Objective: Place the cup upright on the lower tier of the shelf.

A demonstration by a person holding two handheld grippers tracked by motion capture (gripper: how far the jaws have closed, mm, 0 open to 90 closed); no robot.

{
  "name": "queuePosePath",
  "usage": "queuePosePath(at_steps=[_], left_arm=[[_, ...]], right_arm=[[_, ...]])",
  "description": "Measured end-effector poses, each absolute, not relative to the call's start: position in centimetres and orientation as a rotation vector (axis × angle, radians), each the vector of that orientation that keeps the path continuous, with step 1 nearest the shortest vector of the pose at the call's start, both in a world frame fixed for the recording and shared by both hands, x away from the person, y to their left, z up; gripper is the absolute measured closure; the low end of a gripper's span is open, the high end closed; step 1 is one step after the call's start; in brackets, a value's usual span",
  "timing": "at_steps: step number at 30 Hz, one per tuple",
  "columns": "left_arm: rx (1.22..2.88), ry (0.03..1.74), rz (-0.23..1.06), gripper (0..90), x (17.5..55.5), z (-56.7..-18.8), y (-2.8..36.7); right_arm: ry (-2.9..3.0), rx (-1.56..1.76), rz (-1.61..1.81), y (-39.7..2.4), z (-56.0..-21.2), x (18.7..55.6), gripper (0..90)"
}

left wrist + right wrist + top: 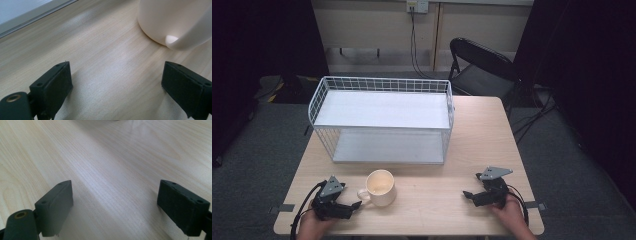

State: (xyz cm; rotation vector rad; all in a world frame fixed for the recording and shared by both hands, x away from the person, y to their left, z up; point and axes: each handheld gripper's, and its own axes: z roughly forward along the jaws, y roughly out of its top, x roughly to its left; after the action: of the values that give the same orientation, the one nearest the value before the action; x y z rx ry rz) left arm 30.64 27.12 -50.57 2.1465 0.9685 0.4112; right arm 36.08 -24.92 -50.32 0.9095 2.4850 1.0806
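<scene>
Wooden surface (462,150): pale grain, carries everything below.
Wire rack (382,117): white, two shelves, at the far half.
Mug (381,187): cream, upright, near edge in front of rack; handle toward left gripper.
Left gripper (354,206): low on surface, fingers (53,85) spread wide, just short of mug handle.
Right gripper (468,194): well apart from mug, fingers (56,203) spread wide over bare wood.
</scene>
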Motion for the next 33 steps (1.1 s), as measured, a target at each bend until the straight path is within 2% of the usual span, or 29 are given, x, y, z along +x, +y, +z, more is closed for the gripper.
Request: queuePosePath(at_steps=[10,13,17,33], left_arm=[[2.156,0.984,0.408,9.4,30.4,-50.4,27.0],[2.167,0.959,0.396,16.5,30.1,-50.2,27.0],[2.184,0.909,0.373,20.3,29.8,-49.9,26.8],[2.146,0.833,0.359,22.0,29.1,-48.3,25.8]], right_arm=[[2.485,0.910,1.081,-24.9,-50.3,36.1,12.6],[2.485,0.909,1.081,-24.9,-50.3,36.1,12.6],[2.485,0.909,1.081,-24.9,-50.3,36.1,12.7],[2.485,0.910,1.081,-24.9,-50.3,36.1,12.6]])
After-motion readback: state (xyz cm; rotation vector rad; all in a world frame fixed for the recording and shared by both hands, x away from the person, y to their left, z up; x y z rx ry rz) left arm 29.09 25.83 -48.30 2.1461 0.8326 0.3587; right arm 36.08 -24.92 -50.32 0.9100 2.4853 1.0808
